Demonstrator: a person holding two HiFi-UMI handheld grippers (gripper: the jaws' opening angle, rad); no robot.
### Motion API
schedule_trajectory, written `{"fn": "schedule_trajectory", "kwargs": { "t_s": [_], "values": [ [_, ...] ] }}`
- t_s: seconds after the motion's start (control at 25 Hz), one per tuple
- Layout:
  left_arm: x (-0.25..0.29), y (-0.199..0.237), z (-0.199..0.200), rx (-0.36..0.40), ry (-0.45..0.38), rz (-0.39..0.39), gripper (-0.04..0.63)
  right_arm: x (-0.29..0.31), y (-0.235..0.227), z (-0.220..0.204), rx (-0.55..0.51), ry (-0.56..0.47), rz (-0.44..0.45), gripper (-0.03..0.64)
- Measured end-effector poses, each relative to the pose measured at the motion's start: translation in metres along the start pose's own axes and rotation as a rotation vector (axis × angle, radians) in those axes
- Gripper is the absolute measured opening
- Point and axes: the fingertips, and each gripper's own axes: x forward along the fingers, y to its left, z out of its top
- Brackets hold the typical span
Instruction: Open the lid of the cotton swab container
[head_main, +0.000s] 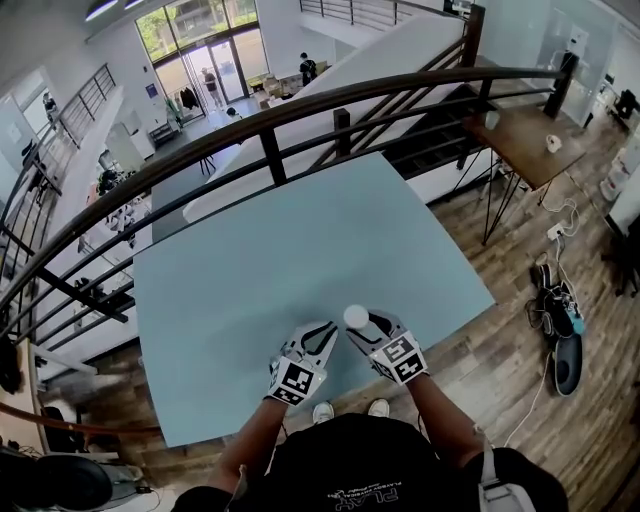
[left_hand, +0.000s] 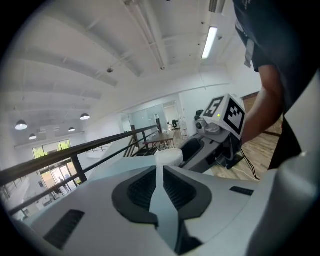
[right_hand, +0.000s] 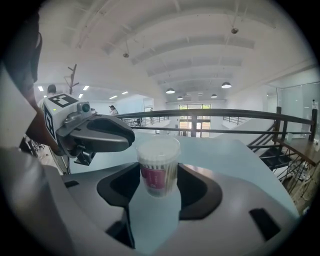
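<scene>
Pale blue worktop (head_main: 300, 250) lies beneath us. Only the right gripper view shows our one cotton swab container (right_hand: 158, 167) clamped in the right hand-held gripper (right_hand: 158, 176). The left hand-held gripper (left_hand: 161, 169), jaws opening and empty, sits just short of its lid (left_hand: 168, 156).

Ahead of both tools the table (head_main: 300, 240) is lying open, giving free passage forward and out to either side as far as the railing (head_main: 272, 152) running along its far edge. Between the tools room is getting tight. The cotton swab container (head_main: 355, 316) is filling the jaws of the right gripper (head_main: 362, 322). Just to its left the left gripper (head_main: 322, 336) is crowding in, its jaws opening with nothing between them. Behind both tools, the person's forearms (head_main: 440, 410) are blocking the way back.
</scene>
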Motion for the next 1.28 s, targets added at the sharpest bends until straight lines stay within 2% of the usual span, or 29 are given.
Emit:
{"fn": "schedule_trajectory", "kwargs": {
  "t_s": [0.08,0.16,0.36,0.44,0.52,0.68,0.8,1.04,1.16,1.28],
  "values": [
    [0.000,-0.002,-0.005,0.074,0.034,-0.013,0.083,0.003,0.002,-0.001,-0.013,0.014,0.010,0.242],
    [0.000,-0.003,-0.009,0.156,0.068,-0.019,0.111,0.005,0.004,-0.001,-0.023,0.025,0.021,0.242],
    [-0.002,0.001,-0.010,0.410,0.137,-0.026,0.137,0.007,0.015,0.006,-0.036,0.037,0.061,0.242],
    [-0.002,0.001,-0.010,0.481,0.154,-0.034,0.144,0.009,0.017,0.004,-0.037,0.047,0.068,0.242],
    [-0.002,0.002,-0.011,0.512,0.170,-0.042,0.151,0.011,0.018,0.000,-0.047,0.058,0.070,0.242],
    [0.001,0.002,-0.015,0.519,0.191,-0.052,0.166,0.015,0.020,-0.002,-0.068,0.063,0.078,0.242],
    [0.002,-0.003,-0.015,0.553,0.198,-0.059,0.166,0.014,0.027,-0.004,-0.083,0.083,0.097,0.242],
    [0.006,-0.013,-0.020,0.741,0.238,-0.093,0.166,0.017,0.029,-0.006,-0.102,0.097,0.101,0.242],
    [0.007,-0.016,-0.022,0.789,0.252,-0.101,0.166,0.019,0.031,-0.003,-0.111,0.090,0.101,0.242],
    [0.009,-0.018,-0.022,0.816,0.264,-0.108,0.166,0.018,0.031,0.000,-0.167,0.097,0.091,0.242]
  ]
}}
